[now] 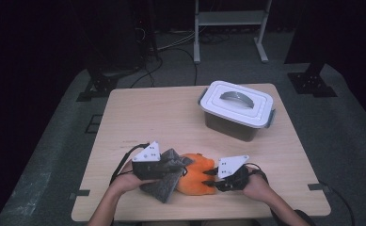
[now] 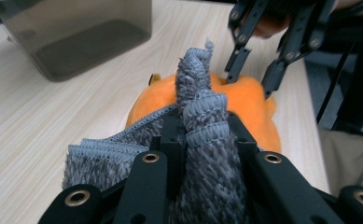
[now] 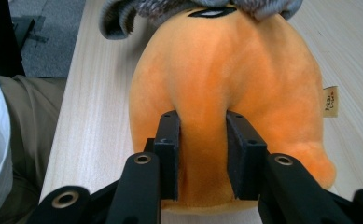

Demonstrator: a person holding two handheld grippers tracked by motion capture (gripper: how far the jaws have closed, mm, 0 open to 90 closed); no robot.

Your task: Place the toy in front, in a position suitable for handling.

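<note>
An orange plush toy (image 1: 197,178) lies near the table's front edge, between my two grippers. A grey fuzzy cloth (image 1: 165,184) is draped against its left side. My left gripper (image 1: 178,165) is shut on a bunched fold of the cloth (image 2: 202,93), which sticks up between its jaws (image 2: 202,128) in front of the plush (image 2: 247,100). My right gripper (image 1: 212,172) comes in from the right and is shut on the plush. Its pads (image 3: 170,140) pinch a ridge of orange fabric (image 3: 226,65), with the gripper's tips (image 3: 202,133) sunk into it. The cloth (image 3: 123,14) shows at the plush's far end.
A grey storage box with a white latched lid (image 1: 236,108) stands at the table's back right, also seen as the box (image 2: 76,32). Bare wooden tabletop (image 1: 147,113) spreads left of it. Metal stand legs (image 1: 230,28) and cables lie on the floor beyond. A person's lap (image 3: 25,121) is at the table edge.
</note>
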